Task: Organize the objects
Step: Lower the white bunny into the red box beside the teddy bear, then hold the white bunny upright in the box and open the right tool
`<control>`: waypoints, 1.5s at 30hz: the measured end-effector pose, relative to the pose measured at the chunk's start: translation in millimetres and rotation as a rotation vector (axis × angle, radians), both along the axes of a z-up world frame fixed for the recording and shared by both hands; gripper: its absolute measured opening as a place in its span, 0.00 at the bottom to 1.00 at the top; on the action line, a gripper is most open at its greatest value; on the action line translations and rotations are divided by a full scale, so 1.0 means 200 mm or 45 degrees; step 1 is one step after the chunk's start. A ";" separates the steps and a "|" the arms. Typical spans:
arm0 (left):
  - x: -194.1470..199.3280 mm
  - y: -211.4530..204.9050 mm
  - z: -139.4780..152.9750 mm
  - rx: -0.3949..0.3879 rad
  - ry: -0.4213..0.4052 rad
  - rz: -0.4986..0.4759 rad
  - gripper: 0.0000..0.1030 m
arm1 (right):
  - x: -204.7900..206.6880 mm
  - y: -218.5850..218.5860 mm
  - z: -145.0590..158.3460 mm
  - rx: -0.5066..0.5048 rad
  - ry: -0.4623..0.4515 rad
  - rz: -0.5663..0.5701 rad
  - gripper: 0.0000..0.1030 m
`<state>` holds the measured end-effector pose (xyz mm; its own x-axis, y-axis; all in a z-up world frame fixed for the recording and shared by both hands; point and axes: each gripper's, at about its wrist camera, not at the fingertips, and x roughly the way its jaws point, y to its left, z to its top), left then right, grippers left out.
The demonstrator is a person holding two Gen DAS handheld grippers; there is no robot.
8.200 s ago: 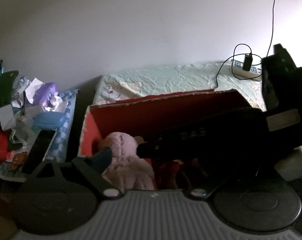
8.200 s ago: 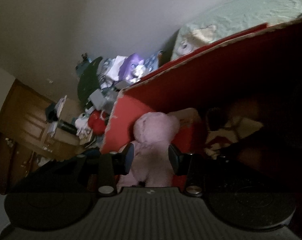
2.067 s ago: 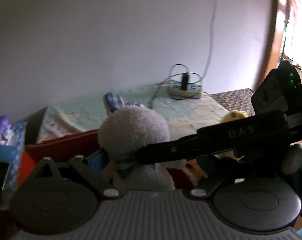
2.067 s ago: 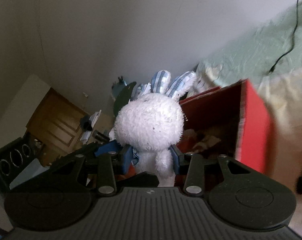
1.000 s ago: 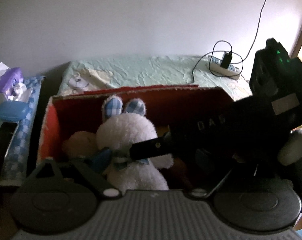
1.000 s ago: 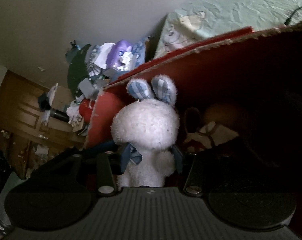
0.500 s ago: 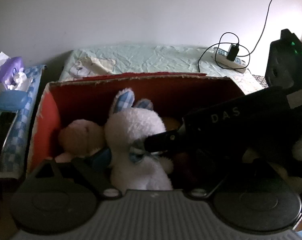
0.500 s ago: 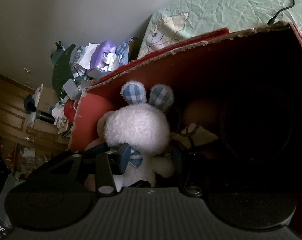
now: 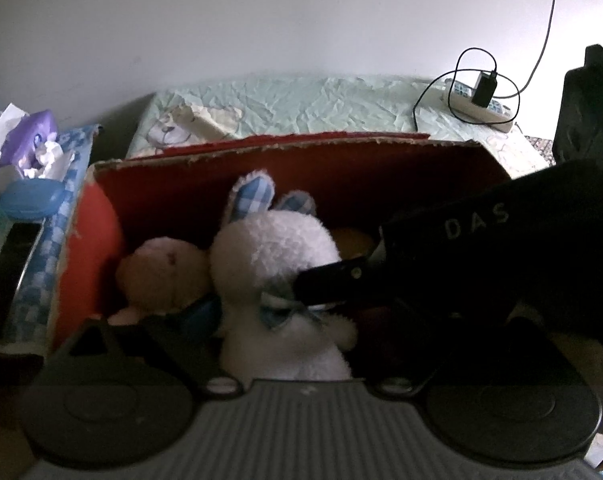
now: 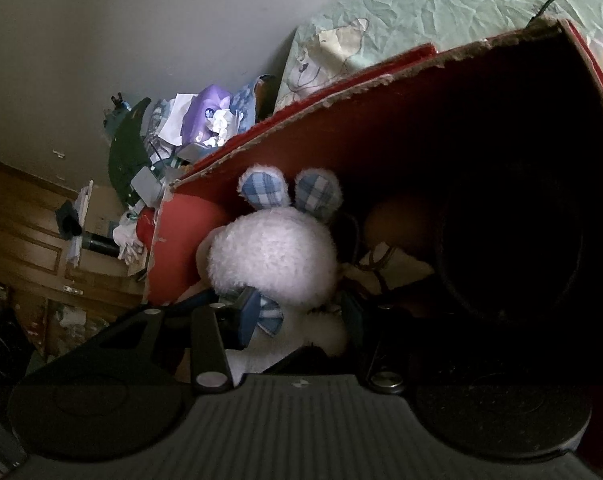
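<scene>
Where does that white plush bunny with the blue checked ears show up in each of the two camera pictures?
Left wrist view: the white plush bunny sits low in the middle, inside the red cardboard box, beside a pink plush toy.
Right wrist view: the bunny is just left of centre, between the right gripper fingers.
Shared landmark: the purple tissue pack left of the box.

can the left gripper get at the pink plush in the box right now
Probably yes: the pink plush lies uncovered just ahead of the left gripper, to its left. The white bunny crowds beside it, so the jaws must shift left.
</scene>
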<state>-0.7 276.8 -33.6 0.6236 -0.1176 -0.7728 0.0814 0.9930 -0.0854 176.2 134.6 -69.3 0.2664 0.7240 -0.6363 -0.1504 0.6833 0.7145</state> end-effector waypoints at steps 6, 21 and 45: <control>0.01 -0.01 -0.01 0.031 0.015 0.017 0.93 | 0.00 0.00 0.00 0.000 0.004 -0.008 0.48; 0.04 -0.05 -0.03 0.093 0.023 0.010 0.96 | 0.00 -0.01 0.00 0.004 0.015 -0.018 0.48; 0.04 -0.06 -0.04 0.138 0.021 0.018 0.96 | 0.00 -0.01 0.00 0.004 0.021 -0.029 0.49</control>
